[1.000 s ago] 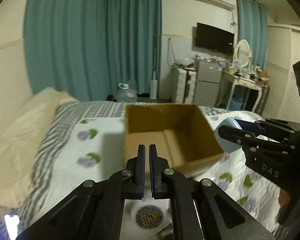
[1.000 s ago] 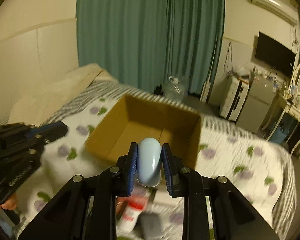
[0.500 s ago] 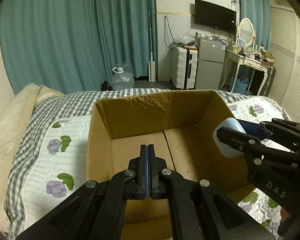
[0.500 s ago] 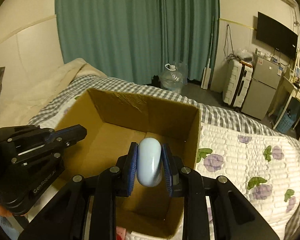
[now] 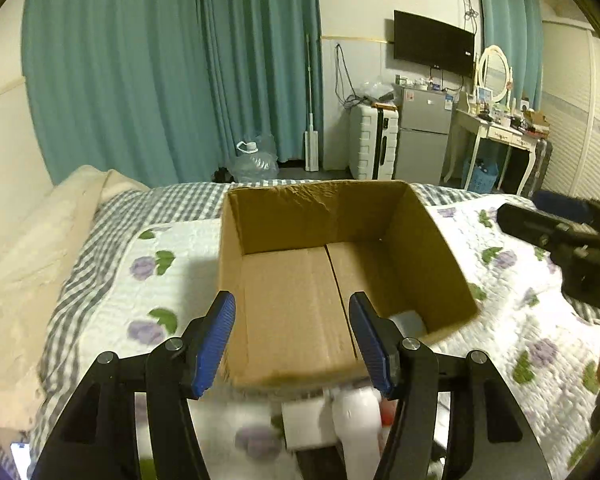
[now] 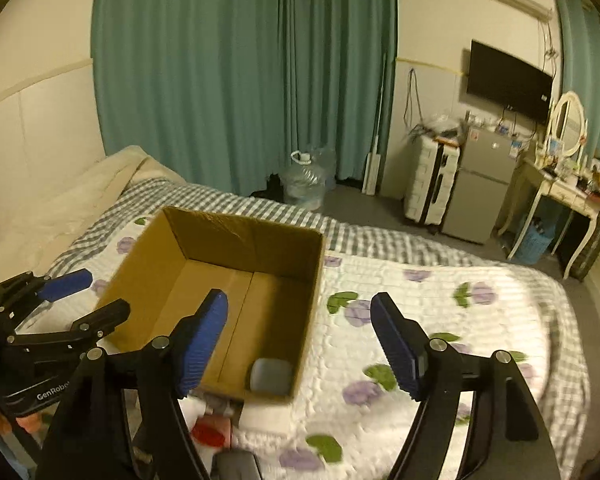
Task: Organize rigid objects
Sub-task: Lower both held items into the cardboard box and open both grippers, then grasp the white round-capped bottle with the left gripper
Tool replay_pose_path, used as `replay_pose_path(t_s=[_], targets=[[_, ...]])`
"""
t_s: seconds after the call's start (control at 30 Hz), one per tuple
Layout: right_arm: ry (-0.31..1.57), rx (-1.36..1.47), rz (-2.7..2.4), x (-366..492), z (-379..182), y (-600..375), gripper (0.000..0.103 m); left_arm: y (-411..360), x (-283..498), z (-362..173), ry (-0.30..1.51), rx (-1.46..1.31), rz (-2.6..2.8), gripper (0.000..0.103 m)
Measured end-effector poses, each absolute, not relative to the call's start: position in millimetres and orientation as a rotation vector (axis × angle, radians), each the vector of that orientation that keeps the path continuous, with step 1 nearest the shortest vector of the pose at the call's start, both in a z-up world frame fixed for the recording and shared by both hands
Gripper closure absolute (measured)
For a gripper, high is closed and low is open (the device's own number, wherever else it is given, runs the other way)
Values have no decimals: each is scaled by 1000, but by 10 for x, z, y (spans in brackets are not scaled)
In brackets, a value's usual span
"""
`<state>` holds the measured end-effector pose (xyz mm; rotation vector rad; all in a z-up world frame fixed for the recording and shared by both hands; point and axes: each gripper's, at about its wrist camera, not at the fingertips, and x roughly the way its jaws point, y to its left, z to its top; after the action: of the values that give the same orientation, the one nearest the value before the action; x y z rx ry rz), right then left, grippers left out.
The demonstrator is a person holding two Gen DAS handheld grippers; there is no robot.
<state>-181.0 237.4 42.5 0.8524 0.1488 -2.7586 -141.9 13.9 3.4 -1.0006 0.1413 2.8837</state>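
Left wrist: left hand-held gripper [image 5: 292,338] opening, nothing between its blue pads; open brown cardboard box [image 5: 332,216] on floral quilted bed [image 5: 112,280].

Right wrist: right hand-held gripper [image 6: 298,344] opening, empty; pale blue-grey rounded object [image 6: 271,375] lies in box's near corner.

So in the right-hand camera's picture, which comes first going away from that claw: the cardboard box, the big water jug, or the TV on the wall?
From the right gripper, whose jaws are opening with nothing between them:
1. Cardboard box, just ahead on the bed, slightly left.
2. Water jug, on the floor past the bed, by the curtain.
3. TV, on the far wall, upper right.
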Motion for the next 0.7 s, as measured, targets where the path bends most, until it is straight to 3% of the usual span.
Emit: replay_pose_path(t_s=[0.3,0.7], targets=[[211,810,-2739,-1001,576,2435,24,86,-721,112,113,-995,2929,41],[221,1009,-2657,-983,-345,2395,24,210,-677,-754,72,-1194,2848,41]])
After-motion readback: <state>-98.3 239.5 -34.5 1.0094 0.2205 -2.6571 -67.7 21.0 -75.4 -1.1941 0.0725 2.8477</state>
